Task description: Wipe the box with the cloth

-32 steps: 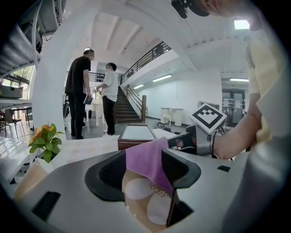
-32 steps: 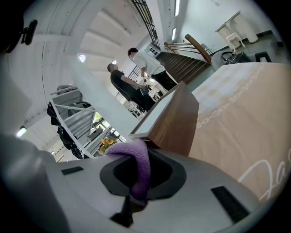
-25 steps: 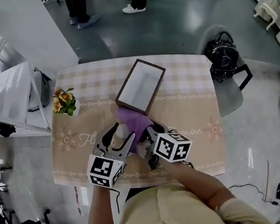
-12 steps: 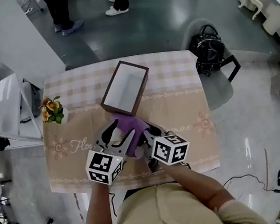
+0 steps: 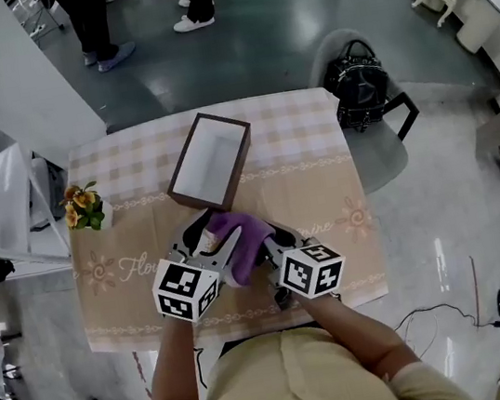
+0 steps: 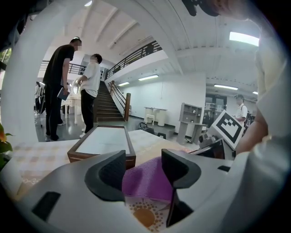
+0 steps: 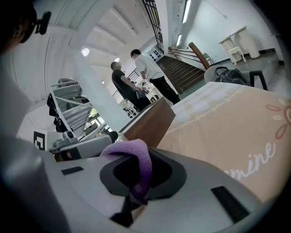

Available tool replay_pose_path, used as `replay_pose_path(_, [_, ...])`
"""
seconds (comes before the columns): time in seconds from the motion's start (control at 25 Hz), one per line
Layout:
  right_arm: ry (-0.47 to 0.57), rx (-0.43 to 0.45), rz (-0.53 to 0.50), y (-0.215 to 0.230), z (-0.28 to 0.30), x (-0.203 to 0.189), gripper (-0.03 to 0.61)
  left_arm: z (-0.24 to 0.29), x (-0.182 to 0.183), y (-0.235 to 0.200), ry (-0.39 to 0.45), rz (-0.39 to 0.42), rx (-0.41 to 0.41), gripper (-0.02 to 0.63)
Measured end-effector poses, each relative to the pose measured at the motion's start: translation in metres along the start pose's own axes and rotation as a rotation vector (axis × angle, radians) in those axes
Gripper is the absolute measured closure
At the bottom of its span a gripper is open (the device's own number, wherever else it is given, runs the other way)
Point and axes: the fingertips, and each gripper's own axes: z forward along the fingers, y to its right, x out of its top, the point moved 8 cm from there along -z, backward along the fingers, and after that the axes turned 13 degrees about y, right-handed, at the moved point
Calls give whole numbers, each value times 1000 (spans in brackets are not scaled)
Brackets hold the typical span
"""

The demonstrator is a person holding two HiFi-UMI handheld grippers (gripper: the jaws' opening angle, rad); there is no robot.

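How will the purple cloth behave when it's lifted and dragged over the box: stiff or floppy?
Probably floppy: pinched in the right tool, the purple cloth folds and droops over one jaw. It looks fleecy, so it is likely light and grippy rather than slippery. Dragged across the box, it may bunch up instead of lying flat.

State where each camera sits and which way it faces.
Head view: above, looking steeply down on the patterned table, brown white-lined box, left claw, right claw, forearms.
Left gripper view: rides the left claw, facing the box past open jaws.
Right gripper view: rides the right claw, shut on the purple fleece cloth.
All share box and cloth.
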Motion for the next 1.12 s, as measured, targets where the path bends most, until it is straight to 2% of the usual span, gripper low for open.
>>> replay_pose_path(0.32, [-37, 64, -120, 8, -29, 27, 534, 8, -2, -4, -13, -2, -11, 364])
replay_pose_path(0.64, [-35, 98, -383, 16, -44, 85, 534, 7, 1, -2, -33, 38, -21, 364])
replay_pose_path(0.96, [13, 127, -576, 25, -10, 166, 534, 3, 12, -5, -33, 93, 0, 364])
replay_pose_path(1.12, [-46, 162, -688, 26, 22, 192, 534, 3, 13, -9, -49, 130, 17, 364])
